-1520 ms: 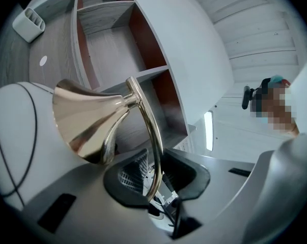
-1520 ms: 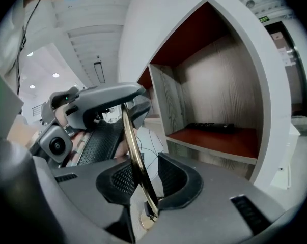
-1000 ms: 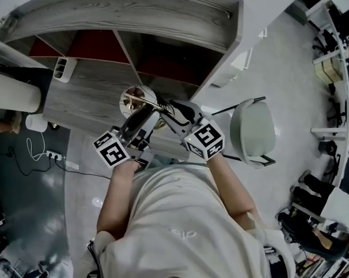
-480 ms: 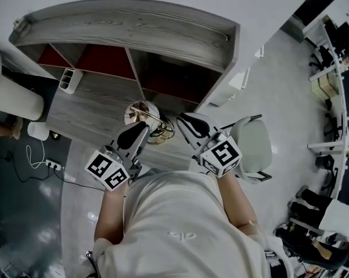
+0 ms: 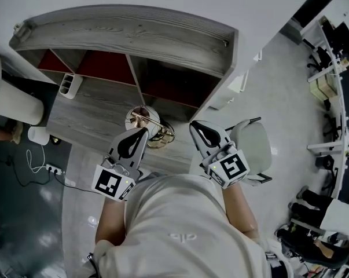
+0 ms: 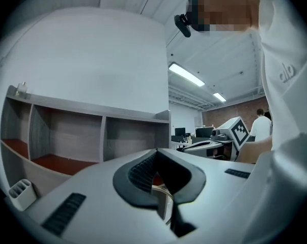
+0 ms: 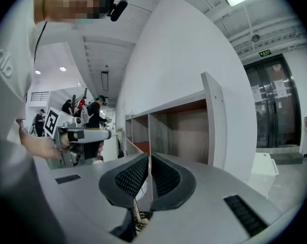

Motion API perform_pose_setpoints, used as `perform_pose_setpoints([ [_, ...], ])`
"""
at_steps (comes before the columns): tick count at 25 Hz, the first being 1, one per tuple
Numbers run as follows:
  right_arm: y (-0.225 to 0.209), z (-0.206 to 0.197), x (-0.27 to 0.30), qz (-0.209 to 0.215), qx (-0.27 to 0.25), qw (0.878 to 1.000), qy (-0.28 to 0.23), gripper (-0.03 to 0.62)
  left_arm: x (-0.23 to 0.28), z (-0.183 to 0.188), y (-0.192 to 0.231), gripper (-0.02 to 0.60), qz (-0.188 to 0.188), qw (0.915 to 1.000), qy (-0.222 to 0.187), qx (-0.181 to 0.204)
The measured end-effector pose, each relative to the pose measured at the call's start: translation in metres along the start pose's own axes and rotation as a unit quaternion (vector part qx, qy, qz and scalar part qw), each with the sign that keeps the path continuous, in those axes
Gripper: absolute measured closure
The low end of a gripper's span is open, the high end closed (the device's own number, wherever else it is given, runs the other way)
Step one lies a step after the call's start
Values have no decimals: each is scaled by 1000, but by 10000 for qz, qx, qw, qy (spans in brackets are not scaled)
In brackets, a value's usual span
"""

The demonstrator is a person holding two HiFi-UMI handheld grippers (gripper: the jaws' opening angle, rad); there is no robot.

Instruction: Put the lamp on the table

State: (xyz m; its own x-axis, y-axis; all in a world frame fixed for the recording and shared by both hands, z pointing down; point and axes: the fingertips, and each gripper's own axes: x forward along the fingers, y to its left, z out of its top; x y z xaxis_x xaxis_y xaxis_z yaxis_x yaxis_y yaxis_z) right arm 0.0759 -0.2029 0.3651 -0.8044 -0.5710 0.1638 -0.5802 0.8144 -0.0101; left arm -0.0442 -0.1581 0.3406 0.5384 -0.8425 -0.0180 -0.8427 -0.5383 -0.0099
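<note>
The lamp (image 5: 144,120), with a round pale shade and a brass arm, stands on the grey wooden table (image 5: 87,109) below the shelf unit. My left gripper (image 5: 143,131) hovers just at its near side, jaws shut with nothing between them. My right gripper (image 5: 193,124) sits to the right of the lamp, apart from it; its jaws are closing to a thin slit and hold nothing. In the left gripper view (image 6: 156,151) a bit of the lamp (image 6: 162,203) shows beneath the jaws. The right gripper view (image 7: 149,155) shows brass parts of the lamp (image 7: 138,216) low down.
A grey shelf unit (image 5: 128,33) with red compartment floors rises behind the table. A white organiser (image 5: 70,84) lies on the table's left part. A pale chair (image 5: 252,146) stands right of me. A white cylinder (image 5: 15,100) and cables are at the left.
Both grippers have drawn back from the lamp toward my body and their jaws have closed. The lamp stays standing on the table, free of both.
</note>
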Motion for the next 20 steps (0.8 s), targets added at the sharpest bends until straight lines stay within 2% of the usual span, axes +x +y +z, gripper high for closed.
perform_pose_setpoints([
  [3, 0, -4, -4, -101, 24, 9999, -11, 549, 1, -2, 0, 566, 23, 9999, 92, 105],
  [9, -5, -15, -10, -332, 53, 9994, 11, 549, 4, -9, 4, 568, 57, 9999, 80, -82],
  [13, -8, -23, -10, -406, 210, 9989, 64, 549, 8, -16, 4, 568, 172, 9992, 252, 269],
  [17, -6, -28, -10, -413, 185, 9989, 125, 549, 7, -19, 0, 568, 66, 9997, 253, 30],
  [20, -6, -30, -10, -421, 185, 9988, 159, 549, 6, -19, 1, 566, 67, 9998, 212, 13],
])
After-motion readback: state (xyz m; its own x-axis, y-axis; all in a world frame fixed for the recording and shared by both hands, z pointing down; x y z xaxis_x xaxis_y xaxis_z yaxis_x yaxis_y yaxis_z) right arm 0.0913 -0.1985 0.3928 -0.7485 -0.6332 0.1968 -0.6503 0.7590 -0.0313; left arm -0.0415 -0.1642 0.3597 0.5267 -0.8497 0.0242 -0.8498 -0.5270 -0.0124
